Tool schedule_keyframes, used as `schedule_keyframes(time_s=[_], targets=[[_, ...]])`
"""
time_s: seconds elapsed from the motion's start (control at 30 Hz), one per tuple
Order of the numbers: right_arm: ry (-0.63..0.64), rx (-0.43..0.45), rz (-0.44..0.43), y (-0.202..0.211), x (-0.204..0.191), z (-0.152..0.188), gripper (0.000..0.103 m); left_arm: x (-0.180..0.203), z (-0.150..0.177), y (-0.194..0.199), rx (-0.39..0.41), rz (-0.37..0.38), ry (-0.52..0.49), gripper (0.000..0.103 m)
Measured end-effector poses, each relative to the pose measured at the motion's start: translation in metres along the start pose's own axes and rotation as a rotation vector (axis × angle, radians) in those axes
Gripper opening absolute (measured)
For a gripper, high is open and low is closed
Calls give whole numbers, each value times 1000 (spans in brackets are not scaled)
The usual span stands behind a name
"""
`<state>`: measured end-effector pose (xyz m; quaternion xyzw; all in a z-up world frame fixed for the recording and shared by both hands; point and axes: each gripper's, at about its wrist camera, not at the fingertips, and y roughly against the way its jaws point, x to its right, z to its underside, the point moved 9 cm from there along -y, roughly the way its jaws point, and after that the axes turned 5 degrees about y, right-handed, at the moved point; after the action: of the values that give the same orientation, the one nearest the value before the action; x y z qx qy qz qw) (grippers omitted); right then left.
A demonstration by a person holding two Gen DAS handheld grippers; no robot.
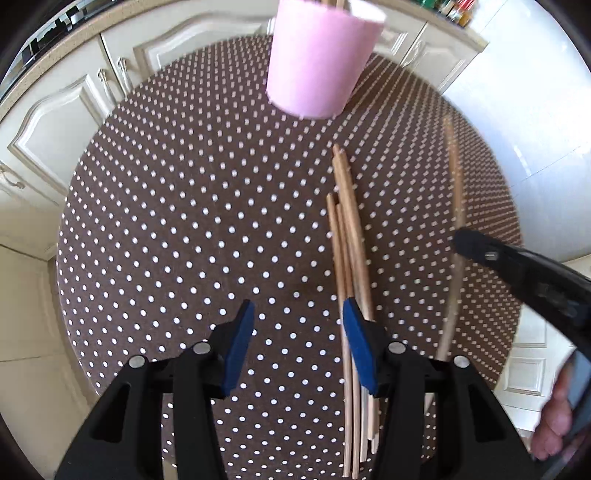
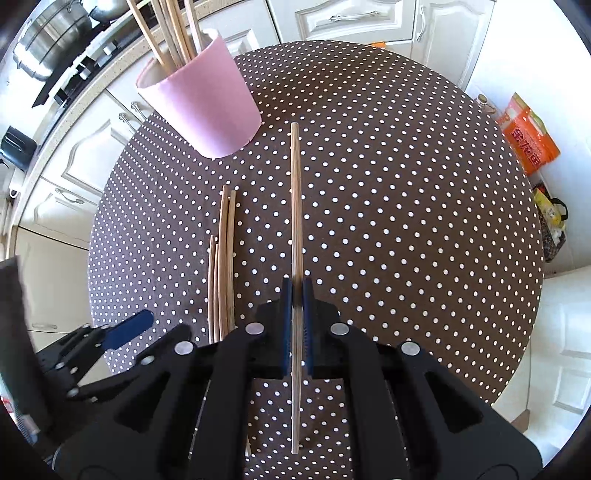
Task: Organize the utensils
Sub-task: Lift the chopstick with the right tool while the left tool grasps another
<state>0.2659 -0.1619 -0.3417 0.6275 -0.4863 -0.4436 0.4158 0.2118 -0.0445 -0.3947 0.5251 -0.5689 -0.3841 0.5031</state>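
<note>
A pink cup (image 2: 207,110) stands at the far side of the round polka-dot table (image 2: 406,221) with several wooden chopsticks (image 2: 173,33) upright in it. My right gripper (image 2: 296,284) is shut on a single chopstick (image 2: 295,206), held above the cloth and pointing away from me. More loose chopsticks (image 2: 223,266) lie together on the table to its left. In the left wrist view my left gripper (image 1: 298,308) stands open over the cloth with nothing between its pads. Those loose chopsticks (image 1: 351,236) run under its right finger. The pink cup (image 1: 317,62) is ahead, and the right gripper (image 1: 517,266) with its blurred chopstick (image 1: 456,192) is at right.
Cream cabinets (image 1: 66,122) curve round the far side of the table, under a counter with steel pots (image 2: 55,40). An orange package (image 2: 528,136) and a dark bag (image 2: 554,229) sit on the floor at right. A person's hand (image 1: 557,417) shows at the lower right.
</note>
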Motion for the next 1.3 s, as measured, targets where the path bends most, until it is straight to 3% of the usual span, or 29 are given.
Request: schedule_keyframes(time_s=[0.2, 0.4, 0.57, 0.8, 0.93, 1.0, 1.03, 1.1, 1.13, 1.17, 1.3], targets=[[0, -1, 11, 13, 32, 18, 6, 13, 3, -14, -29, -7, 7, 52], [-16, -9, 0, 18, 39, 31, 6, 32, 4, -21, -20, -92, -61, 57], [-24, -9, -10, 17, 42, 30, 6, 47, 2, -21, -37, -135, -49, 58], [-36, -16, -8, 16, 42, 31, 6, 33, -12, -28, -57, -145, -5, 59], [-44, -21, -9, 15, 44, 33, 6, 25, -28, -26, -30, -208, -30, 60], [-45, -23, -15, 15, 44, 34, 6, 30, -34, -27, -22, -179, 2, 59], [-48, -22, -22, 15, 44, 34, 6, 30, -37, -26, -13, -176, 11, 58], [-51, -19, -26, 15, 45, 33, 6, 34, -42, -25, 12, -174, -15, 40], [-50, -18, -27, 16, 45, 33, 6, 35, -43, -23, 24, -169, -29, 19], [-49, -16, -27, 16, 45, 32, 6, 35, -44, -22, 26, -153, -33, 7], [-46, 1, -32, 21, 44, 28, 6, 29, -48, -19, 32, -78, -10, 6]])
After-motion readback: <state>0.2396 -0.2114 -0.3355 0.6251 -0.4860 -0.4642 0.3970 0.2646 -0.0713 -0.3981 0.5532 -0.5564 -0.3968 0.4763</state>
